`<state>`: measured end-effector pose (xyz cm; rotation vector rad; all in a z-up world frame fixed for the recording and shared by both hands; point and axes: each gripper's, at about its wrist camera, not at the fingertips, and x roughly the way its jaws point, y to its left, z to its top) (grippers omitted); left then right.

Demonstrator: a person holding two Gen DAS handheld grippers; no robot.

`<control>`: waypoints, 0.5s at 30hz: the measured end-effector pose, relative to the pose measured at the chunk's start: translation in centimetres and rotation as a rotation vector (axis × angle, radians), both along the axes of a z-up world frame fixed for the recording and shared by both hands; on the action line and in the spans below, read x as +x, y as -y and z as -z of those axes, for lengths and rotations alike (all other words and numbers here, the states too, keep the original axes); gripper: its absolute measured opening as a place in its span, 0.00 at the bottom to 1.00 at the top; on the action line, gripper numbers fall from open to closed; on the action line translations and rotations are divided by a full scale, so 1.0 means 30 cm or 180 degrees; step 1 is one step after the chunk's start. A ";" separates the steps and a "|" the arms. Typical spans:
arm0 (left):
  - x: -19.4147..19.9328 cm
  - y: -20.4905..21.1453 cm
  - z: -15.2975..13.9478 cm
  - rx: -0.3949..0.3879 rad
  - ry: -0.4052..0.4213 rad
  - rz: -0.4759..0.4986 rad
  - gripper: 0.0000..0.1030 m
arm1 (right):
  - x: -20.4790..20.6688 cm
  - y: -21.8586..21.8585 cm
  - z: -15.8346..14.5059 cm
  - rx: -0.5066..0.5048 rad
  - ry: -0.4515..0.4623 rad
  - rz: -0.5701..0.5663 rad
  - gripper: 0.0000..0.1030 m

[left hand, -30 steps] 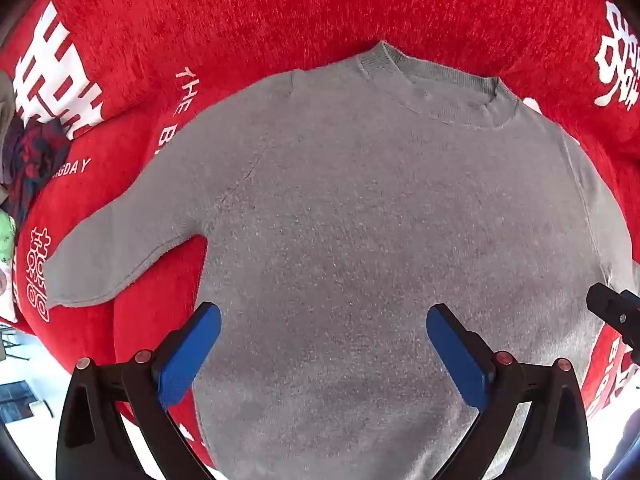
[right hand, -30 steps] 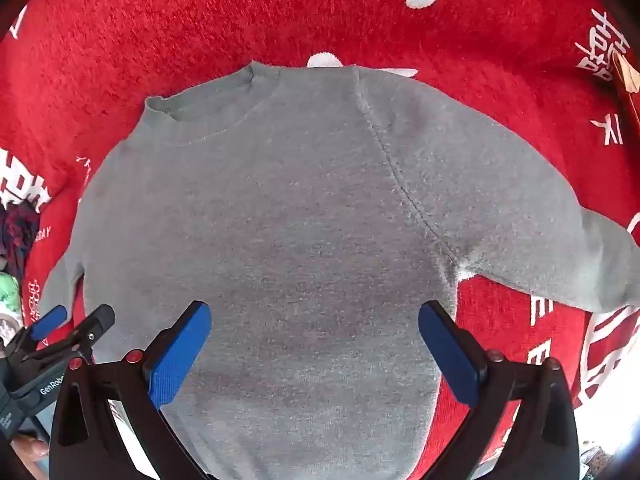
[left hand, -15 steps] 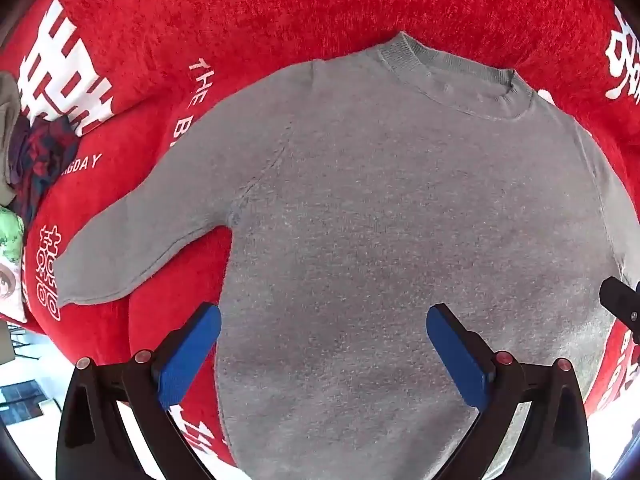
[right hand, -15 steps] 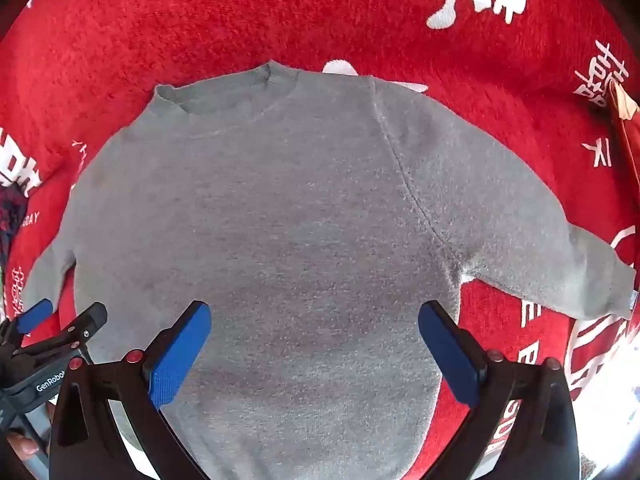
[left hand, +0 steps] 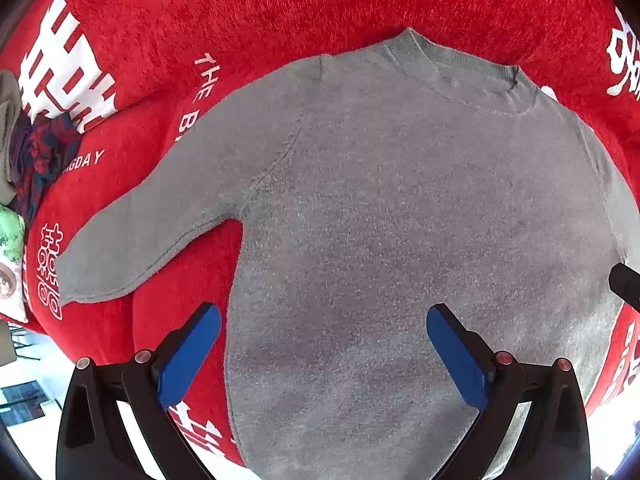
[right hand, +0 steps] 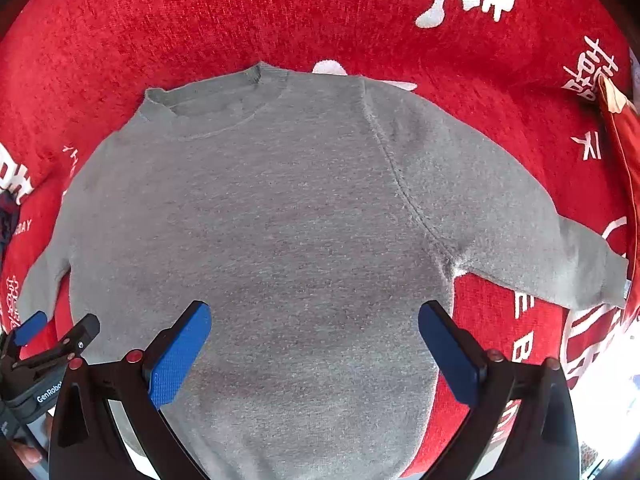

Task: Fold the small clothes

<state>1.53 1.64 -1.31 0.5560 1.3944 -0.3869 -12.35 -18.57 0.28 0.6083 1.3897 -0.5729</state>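
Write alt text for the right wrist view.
A grey sweater lies flat, front up, on a red blanket with white lettering, both sleeves spread. The right gripper hangs open above its lower half; the left gripper shows at the left edge.

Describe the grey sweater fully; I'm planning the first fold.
The grey sweater is a soft, fuzzy knit with a ribbed crew neckline and raglan-style sleeve seams. It lies flat and unfolded, face up, on the red blanket, neckline away from the cameras, both sleeves angled outward: one sleeve in the left view, the other in the right. Both tongs hover open above its lower body; no contact is visible.
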 end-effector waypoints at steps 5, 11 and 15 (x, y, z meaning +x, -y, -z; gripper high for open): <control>-0.009 -0.012 0.000 -0.0018 -0.0026 0.0009 1.00 | 0.005 -0.005 0.002 0.0028 -0.0022 0.0001 1.00; -0.019 -0.025 -0.011 -0.0037 -0.0020 0.0051 1.00 | 0.016 -0.023 -0.002 0.0029 -0.0005 -0.0017 1.00; -0.015 -0.027 -0.015 -0.0031 -0.0033 0.0030 1.00 | 0.022 -0.028 -0.005 0.0035 -0.0003 -0.0016 1.00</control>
